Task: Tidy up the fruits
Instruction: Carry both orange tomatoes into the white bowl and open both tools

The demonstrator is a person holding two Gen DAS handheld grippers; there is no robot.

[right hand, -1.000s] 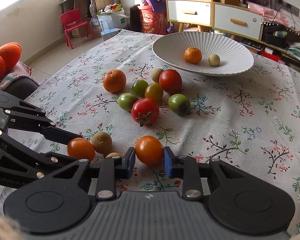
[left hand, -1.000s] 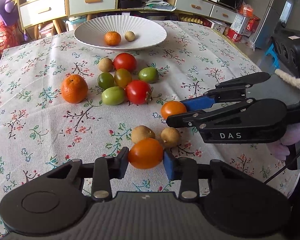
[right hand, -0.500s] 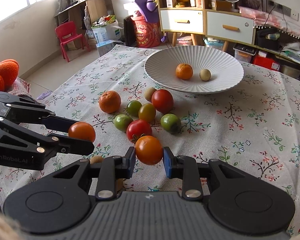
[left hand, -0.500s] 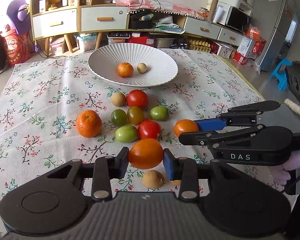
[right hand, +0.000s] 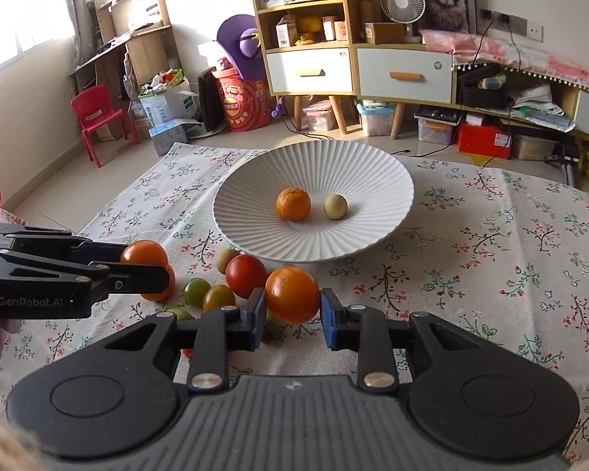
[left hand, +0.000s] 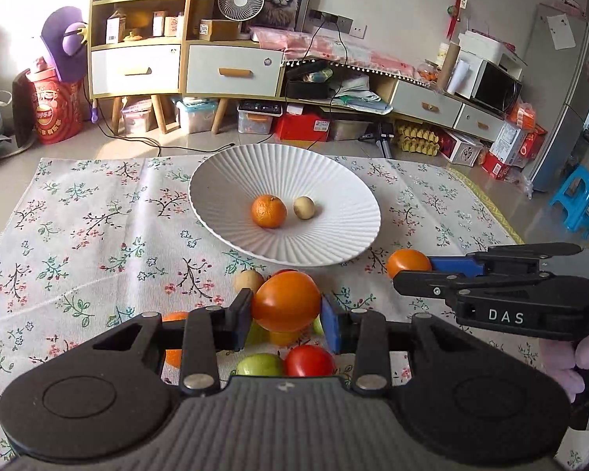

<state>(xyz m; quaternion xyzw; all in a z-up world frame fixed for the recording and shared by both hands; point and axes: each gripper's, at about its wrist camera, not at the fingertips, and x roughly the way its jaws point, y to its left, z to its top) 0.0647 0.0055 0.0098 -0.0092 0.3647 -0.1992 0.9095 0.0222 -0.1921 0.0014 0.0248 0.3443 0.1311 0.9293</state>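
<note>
While both grippers hover before the white plate point(left hand: 224, 180), each clamps an orange tomato.
The left gripper point(left hand: 286, 308) pinches one orange tomato point(left hand: 286, 301); the right gripper point(right hand: 292, 302) grips the other tomato point(right hand: 291, 294).

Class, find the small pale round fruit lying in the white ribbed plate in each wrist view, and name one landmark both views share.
Left wrist view: the small pale round fruit is just above centre, right of the mandarin orange.
Right wrist view: the fruit is just right of centre, again right of the mandarin.
Shared landmark: the white ribbed plate.
</note>
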